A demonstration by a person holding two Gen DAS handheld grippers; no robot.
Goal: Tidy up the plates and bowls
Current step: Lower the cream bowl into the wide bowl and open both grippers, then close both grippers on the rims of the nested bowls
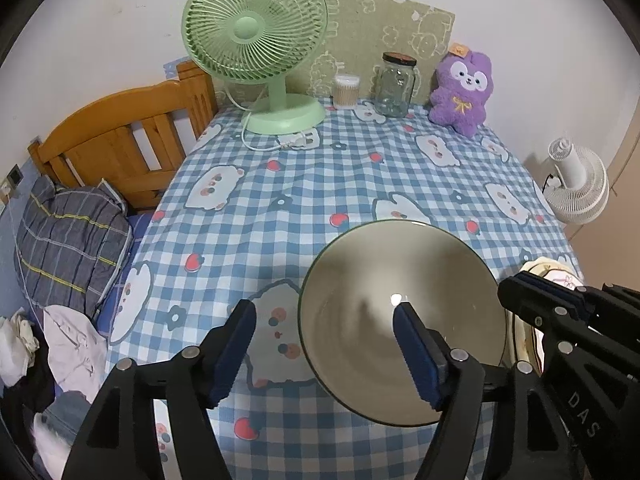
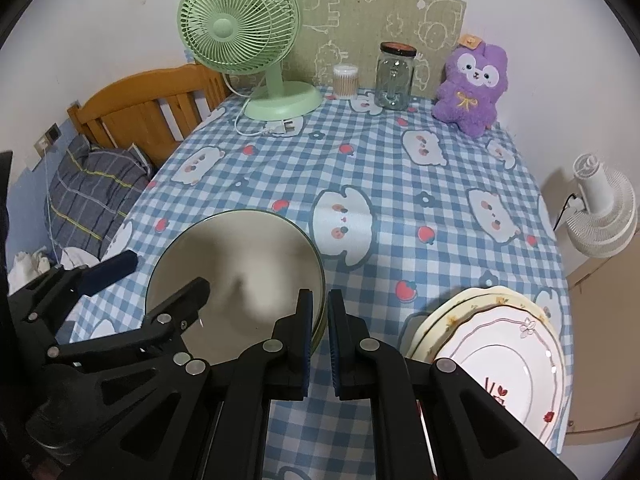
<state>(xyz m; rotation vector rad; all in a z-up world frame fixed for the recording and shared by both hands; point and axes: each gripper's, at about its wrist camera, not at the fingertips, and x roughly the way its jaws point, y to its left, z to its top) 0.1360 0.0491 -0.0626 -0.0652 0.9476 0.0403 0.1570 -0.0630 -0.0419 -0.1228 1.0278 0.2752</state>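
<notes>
A wide beige bowl [image 1: 372,280] [image 2: 256,248] sits on the checked tablecloth near the table's front edge. My left gripper [image 1: 324,312] [image 2: 168,272] is open and straddles the bowl's left rim, with one finger inside, one outside, and the pads off it. My right gripper [image 2: 320,296] is shut on the bowl's right rim, with one finger [image 1: 532,300] showing in the left wrist view. A stack of patterned plates [image 2: 500,352] [image 1: 554,276] lies just right of the bowl, close to the table's right front corner.
Along the back wall stand a green desk fan [image 1: 256,40], a cotton-swab tub [image 1: 346,90], a glass jar [image 1: 396,84] and a purple plush [image 1: 464,88]. A wooden headboard [image 1: 120,140] and bedding lie left of the table. A white fan [image 2: 600,208] stands off its right edge.
</notes>
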